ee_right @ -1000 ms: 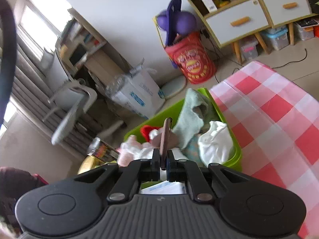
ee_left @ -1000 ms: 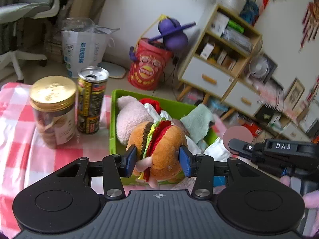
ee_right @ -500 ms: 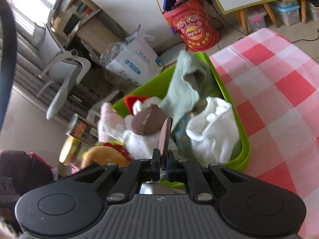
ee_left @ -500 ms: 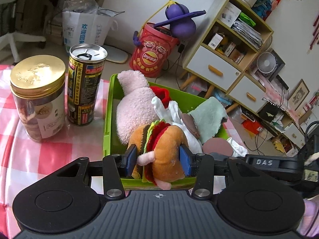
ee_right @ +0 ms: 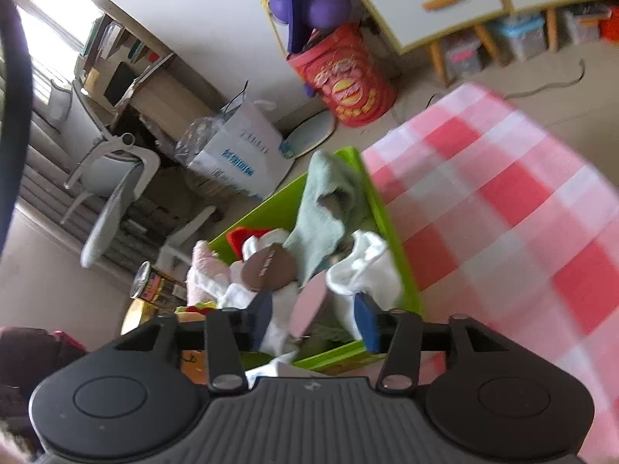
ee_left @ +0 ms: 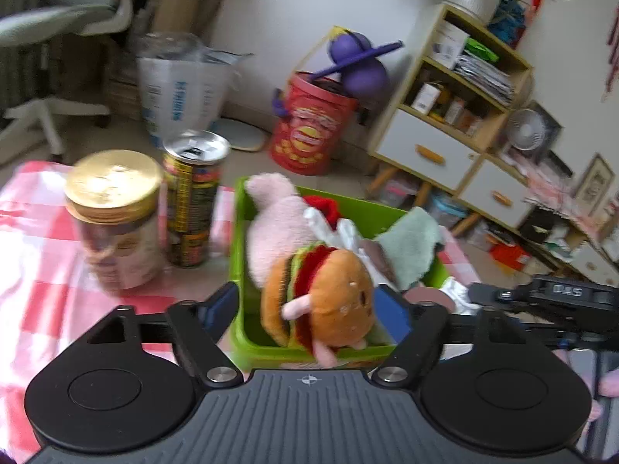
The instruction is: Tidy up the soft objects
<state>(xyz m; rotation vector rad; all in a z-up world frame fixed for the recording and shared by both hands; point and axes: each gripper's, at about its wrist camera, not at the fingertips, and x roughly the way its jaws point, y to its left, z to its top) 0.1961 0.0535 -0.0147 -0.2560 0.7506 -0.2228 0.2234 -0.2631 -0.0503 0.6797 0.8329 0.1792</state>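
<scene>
A green bin (ee_left: pixel 238 270) on the checked cloth holds soft things: a pink plush (ee_left: pixel 278 232), a pale green towel (ee_left: pixel 410 247), white cloth (ee_right: pixel 367 270) and a brown pad (ee_right: pixel 267 266). My left gripper (ee_left: pixel 309 309) is open; the burger plush (ee_left: pixel 329 297) lies between its fingers at the bin's near end, free of the pads. My right gripper (ee_right: pixel 313 317) is open over the bin's near right corner; a pink round pad (ee_right: pixel 309 305) stands on edge between its fingers, touching neither. The bin also shows in the right wrist view (ee_right: pixel 390 228).
A gold-lidded jar (ee_left: pixel 114 216) and a drink can (ee_left: pixel 191 197) stand left of the bin. The red-checked cloth (ee_right: pixel 503 212) spreads to the bin's right. A red tub, a paper bag, a chair and shelves stand on the floor beyond.
Both grippers have opened. The left let go of the burger plush, which now rests in the bin. The right let go of the pink pad over the bin.
</scene>
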